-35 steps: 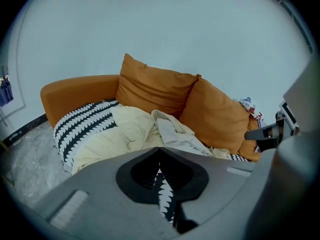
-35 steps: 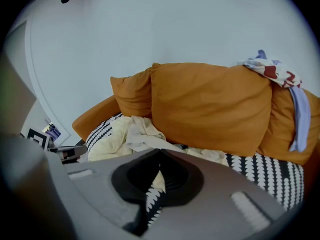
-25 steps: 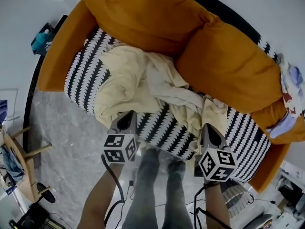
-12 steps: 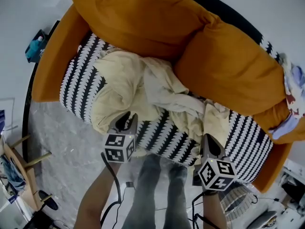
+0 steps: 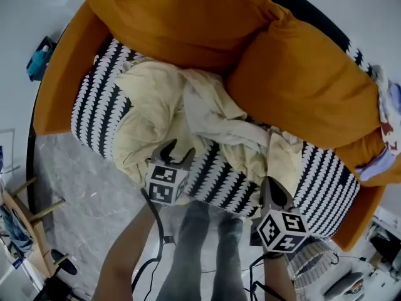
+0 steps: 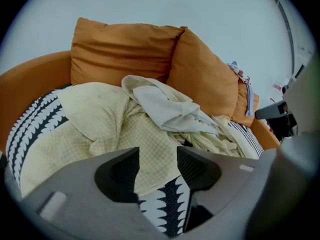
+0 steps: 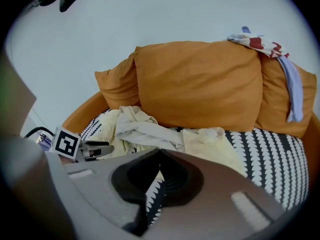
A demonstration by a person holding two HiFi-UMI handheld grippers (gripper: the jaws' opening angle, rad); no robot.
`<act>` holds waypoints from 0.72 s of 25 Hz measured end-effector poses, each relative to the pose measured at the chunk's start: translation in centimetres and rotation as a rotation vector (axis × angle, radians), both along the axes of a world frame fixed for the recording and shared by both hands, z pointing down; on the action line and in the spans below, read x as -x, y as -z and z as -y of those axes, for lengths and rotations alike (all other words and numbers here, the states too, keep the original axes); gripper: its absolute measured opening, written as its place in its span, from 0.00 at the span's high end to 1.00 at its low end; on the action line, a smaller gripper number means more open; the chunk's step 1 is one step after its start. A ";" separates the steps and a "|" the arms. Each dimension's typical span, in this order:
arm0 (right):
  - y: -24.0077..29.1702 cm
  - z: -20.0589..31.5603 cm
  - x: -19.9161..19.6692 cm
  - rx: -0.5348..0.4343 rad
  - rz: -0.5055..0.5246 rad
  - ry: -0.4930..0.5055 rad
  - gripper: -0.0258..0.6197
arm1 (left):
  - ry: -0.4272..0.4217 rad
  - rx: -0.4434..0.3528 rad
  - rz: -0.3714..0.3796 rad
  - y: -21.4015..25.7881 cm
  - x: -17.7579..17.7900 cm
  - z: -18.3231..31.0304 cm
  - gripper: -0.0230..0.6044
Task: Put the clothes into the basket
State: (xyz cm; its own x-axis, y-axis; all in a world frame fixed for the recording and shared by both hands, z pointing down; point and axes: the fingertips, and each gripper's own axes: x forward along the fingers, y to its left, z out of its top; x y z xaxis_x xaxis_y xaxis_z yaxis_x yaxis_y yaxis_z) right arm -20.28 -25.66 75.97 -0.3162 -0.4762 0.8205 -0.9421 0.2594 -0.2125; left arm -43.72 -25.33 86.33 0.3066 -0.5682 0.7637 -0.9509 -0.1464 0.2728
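Note:
A heap of clothes lies on the sofa's black-and-white seat (image 5: 94, 99): a pale yellow garment (image 5: 147, 121) (image 6: 100, 119), a cream one (image 5: 216, 115) (image 7: 145, 129) draped over it, and more yellow cloth (image 5: 282, 158) to the right. My left gripper (image 5: 168, 148) (image 6: 157, 156) hangs just above the yellow garment's front edge. Its jaws have just been opening and stand wide apart with nothing between them. My right gripper (image 5: 270, 184) (image 7: 160, 151) is shut and empty over the seat's front edge. Part of a light ribbed basket (image 5: 310, 262) shows on the floor at lower right.
Two big orange cushions (image 5: 188, 17) back the sofa, with orange armrests at both ends. White, blue and red cloths (image 5: 385, 115) hang over the right armrest. The person's legs (image 5: 207, 249) stand at the seat front on grey floor. A wooden stand (image 5: 25, 218) is at far left.
My left gripper has dropped toward the yellow garment, rolled, and gone from shut to wide open. The right gripper has sunk a little and stayed shut.

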 end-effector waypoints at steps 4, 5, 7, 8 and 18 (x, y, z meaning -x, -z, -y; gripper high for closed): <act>-0.5 -0.5 -0.9 0.013 -0.003 -0.020 0.96 | 0.005 0.017 0.024 -1.3 -0.6 0.5 0.58; -0.6 -0.6 -1.2 0.015 -0.004 -0.023 0.96 | 0.002 0.014 0.036 -1.7 -0.6 0.7 0.57; -1.0 -0.7 -1.8 0.021 -0.004 -0.030 0.96 | -0.005 -0.005 0.079 -3.1 -0.6 1.1 0.58; -1.2 -0.8 -2.1 0.023 -0.004 -0.033 0.96 | -0.004 0.004 0.099 -3.8 -0.4 1.3 0.58; -1.3 -1.4 -3.9 0.018 -0.003 -0.053 0.96 | 0.034 0.140 0.166 -4.5 1.2 0.3 0.75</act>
